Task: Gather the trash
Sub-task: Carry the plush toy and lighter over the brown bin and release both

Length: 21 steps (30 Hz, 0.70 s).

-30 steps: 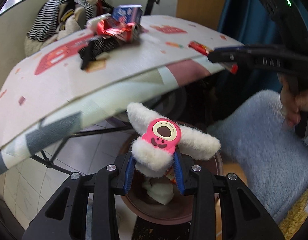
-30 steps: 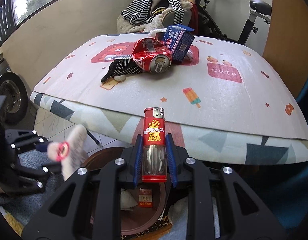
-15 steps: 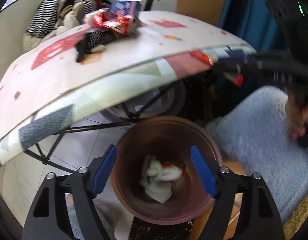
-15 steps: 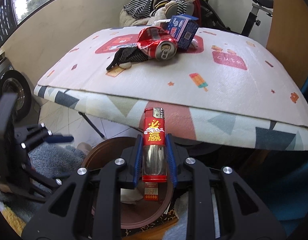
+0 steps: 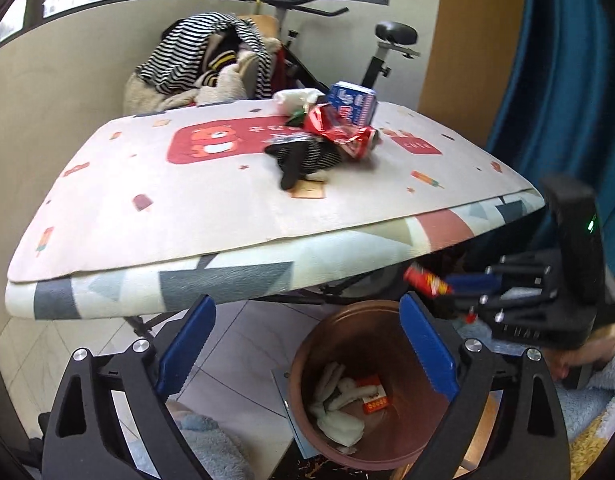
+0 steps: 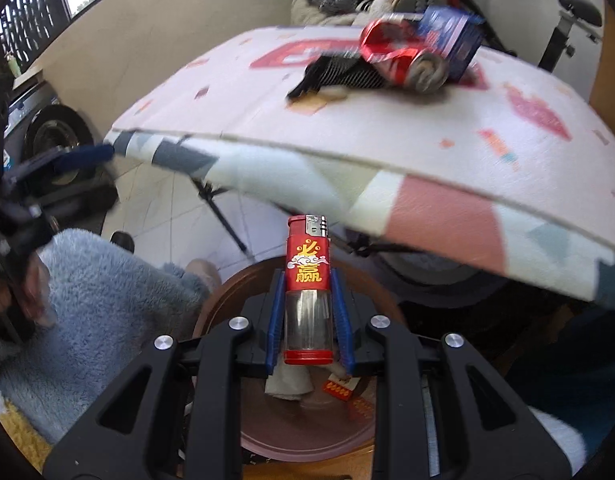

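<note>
Holding white tissues and a red packet: brown bin (image 5: 347, 328).

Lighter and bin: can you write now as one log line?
left gripper: open, empty, jaws just opened | right gripper: shut on lighter, over bin | can, box: on table

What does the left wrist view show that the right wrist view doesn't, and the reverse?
Only the left wrist view shows the left gripper, whose jaws have just been opening with nothing between them, and the bike saddle.

Only the right wrist view shows the printed label on the red lighter clamped in the right gripper.

Both show the brown bin, the table and the crushed red can.
</note>
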Each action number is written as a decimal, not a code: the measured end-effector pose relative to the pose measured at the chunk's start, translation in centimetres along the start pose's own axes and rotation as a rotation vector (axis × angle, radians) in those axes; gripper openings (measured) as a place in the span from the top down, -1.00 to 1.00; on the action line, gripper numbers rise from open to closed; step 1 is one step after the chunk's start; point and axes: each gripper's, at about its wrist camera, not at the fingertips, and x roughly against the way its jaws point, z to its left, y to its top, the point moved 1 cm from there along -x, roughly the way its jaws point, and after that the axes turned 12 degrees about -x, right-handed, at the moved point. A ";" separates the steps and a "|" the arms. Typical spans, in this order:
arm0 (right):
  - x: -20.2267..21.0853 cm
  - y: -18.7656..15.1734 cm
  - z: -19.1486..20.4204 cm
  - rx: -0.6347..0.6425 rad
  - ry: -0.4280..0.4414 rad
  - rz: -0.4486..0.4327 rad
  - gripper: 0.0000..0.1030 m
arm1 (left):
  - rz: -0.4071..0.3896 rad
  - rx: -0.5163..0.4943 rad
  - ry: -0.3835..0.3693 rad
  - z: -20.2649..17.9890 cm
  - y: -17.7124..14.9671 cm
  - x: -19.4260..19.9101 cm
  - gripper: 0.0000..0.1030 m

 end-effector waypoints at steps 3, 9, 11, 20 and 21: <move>-1.6 -1.2 0.2 -0.007 -0.003 0.040 0.49 | -0.006 0.035 0.006 0.8 -0.7 0.1 -0.77; -3.2 -2.3 1.3 0.055 -0.069 0.072 0.49 | -0.026 0.075 0.061 1.2 -1.7 0.3 -0.77; -3.6 -2.7 1.3 0.063 -0.088 0.087 0.49 | -0.025 0.064 0.067 0.9 -1.7 0.2 -0.77; -4.5 -3.1 0.5 0.041 -0.126 0.095 0.49 | -0.005 0.058 0.067 0.9 -1.9 -0.4 -0.77; -4.6 -3.1 0.4 0.039 -0.131 0.093 0.48 | -0.005 0.067 0.065 1.0 -1.9 -0.4 -0.77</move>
